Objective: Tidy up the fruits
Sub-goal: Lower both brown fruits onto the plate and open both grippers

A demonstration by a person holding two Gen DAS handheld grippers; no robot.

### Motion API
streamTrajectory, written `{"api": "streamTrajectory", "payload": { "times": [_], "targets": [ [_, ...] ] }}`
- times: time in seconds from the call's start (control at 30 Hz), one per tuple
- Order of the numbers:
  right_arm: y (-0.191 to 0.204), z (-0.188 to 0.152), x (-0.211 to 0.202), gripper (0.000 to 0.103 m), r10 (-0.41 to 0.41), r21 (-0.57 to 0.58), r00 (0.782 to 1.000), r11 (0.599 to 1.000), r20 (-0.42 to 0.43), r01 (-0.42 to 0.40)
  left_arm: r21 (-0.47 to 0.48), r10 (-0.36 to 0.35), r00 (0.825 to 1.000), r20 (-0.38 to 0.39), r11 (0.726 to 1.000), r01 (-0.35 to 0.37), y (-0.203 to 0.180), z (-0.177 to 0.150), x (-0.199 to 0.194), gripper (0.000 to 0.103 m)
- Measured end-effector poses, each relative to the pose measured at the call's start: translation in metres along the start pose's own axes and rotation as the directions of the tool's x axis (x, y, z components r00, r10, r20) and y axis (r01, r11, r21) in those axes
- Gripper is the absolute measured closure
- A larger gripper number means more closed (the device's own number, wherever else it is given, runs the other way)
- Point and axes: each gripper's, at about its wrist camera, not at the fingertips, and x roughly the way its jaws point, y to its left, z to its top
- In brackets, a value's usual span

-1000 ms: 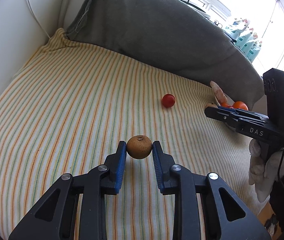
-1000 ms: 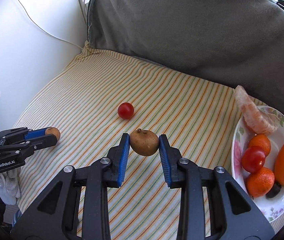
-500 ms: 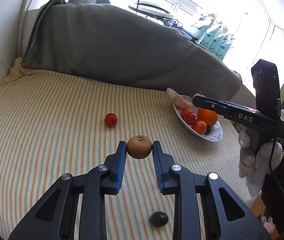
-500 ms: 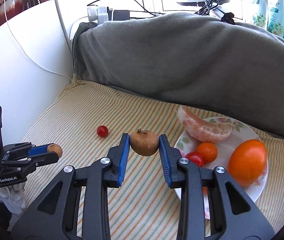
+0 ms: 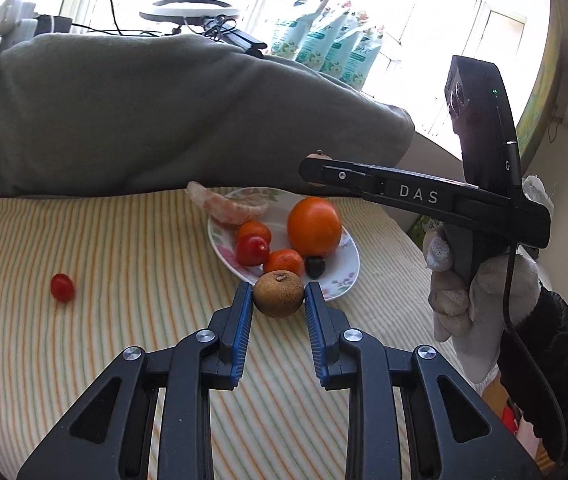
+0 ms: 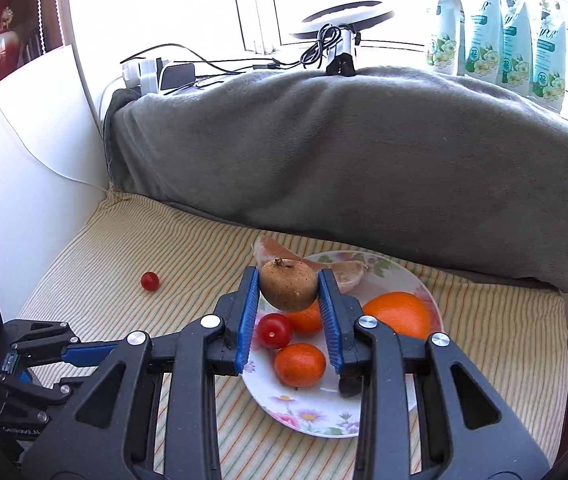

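My left gripper (image 5: 278, 292) is shut on a small round brown fruit (image 5: 278, 295), held just short of the near rim of the flowered plate (image 5: 343, 280). My right gripper (image 6: 288, 280) is shut on a larger brown fruit (image 6: 288, 288) above the plate (image 6: 323, 426). On the plate lie a big orange (image 6: 397, 314), two small tangerines, a red tomato (image 6: 275, 330), a peeled segment and a dark piece. One cherry tomato (image 5: 62, 287) lies loose on the striped cloth to the left. Seen side-on in the left wrist view, the right gripper (image 5: 312, 170) hovers over the plate's far side.
A grey blanket roll (image 6: 363, 152) lines the back of the striped cloth (image 5: 104, 248). Behind it are a power strip, cables, a ring lamp and pouches on the sill. A white wall (image 6: 24, 160) bounds the left. A gloved hand (image 5: 467, 296) holds the right gripper.
Both grippers have swung right and risen, each still holding its brown fruit. The plate has come from the edge of both views to straight ahead; the cherry tomato now lies far left.
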Motion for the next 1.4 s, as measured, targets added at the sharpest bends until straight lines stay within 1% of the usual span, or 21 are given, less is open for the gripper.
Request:
{"api": "streamTrajectory", "payload": {
  "times": [0.1,0.3,0.43,0.6,0.77,0.87,1.03,1.13,1.2,1.23,1.27,1.33,1.37,1.4],
  "targets": [
    [-0.013,0.001,-0.001,0.072,-0.006,0.010,1.000,1.000,0.000,0.006,0.019,-0.022,1.000,-0.009,1.000,0.022,-0.012,0.006,0.015,0.078],
    [-0.040,0.007,0.008,0.072,0.017,0.063,1.000,0.998,-0.013,-0.016,0.041,-0.037,0.998,-0.046,0.998,0.039,-0.028,0.012,0.045,0.078],
    [-0.051,0.011,0.016,0.072,0.025,0.079,0.999,0.997,-0.021,-0.024,0.032,-0.038,0.997,-0.062,0.999,0.040,-0.029,0.015,0.060,0.078],
    [-0.062,0.012,0.033,0.072,0.038,0.108,0.998,0.994,-0.042,-0.033,-0.002,-0.052,0.995,-0.085,0.999,0.053,-0.028,0.017,0.078,0.078],
    [-0.069,0.011,0.046,0.072,0.057,0.133,0.996,0.990,-0.062,-0.048,0.016,-0.044,0.995,-0.093,0.999,0.045,-0.034,0.016,0.086,0.078],
    [-0.071,0.013,0.050,0.072,0.043,0.128,0.997,0.991,-0.066,-0.034,0.021,-0.044,0.994,-0.098,0.999,0.047,-0.035,0.016,0.090,0.078],
    [-0.077,0.014,0.054,0.072,0.052,0.151,0.996,0.988,-0.070,-0.041,0.020,-0.044,0.994,-0.101,0.999,0.046,-0.036,0.018,0.095,0.078],
    [-0.079,0.015,0.055,0.072,0.046,0.156,0.996,0.987,-0.071,-0.035,0.021,-0.040,0.995,-0.095,0.999,0.042,-0.036,0.020,0.095,0.078],
    [-0.081,0.015,0.056,0.071,0.047,0.162,0.996,0.986,-0.071,-0.035,0.020,-0.040,0.995,-0.092,0.999,0.042,-0.035,0.020,0.087,0.078],
    [-0.082,0.015,0.056,0.065,0.047,0.165,0.996,0.986,-0.070,-0.035,0.019,-0.041,0.995,-0.092,0.999,0.043,-0.034,0.020,0.086,0.078],
    [-0.082,0.015,0.056,0.052,0.046,0.166,0.997,0.985,-0.067,-0.034,0.019,-0.041,0.995,-0.093,0.999,0.043,-0.034,0.021,0.085,0.078],
    [-0.083,0.014,0.053,0.037,0.048,0.169,0.997,0.985,-0.054,-0.039,0.021,-0.034,0.996,-0.087,0.999,0.036,-0.035,0.021,0.081,0.078],
    [-0.083,0.014,0.052,0.037,0.050,0.169,0.998,0.985,-0.049,-0.041,0.021,-0.034,0.996,-0.086,0.999,0.036,-0.035,0.021,0.080,0.078],
    [-0.085,0.014,0.051,0.037,0.047,0.171,0.998,0.984,-0.047,-0.039,0.020,-0.035,0.996,-0.088,0.999,0.037,-0.035,0.021,0.080,0.075]
  ]
}}
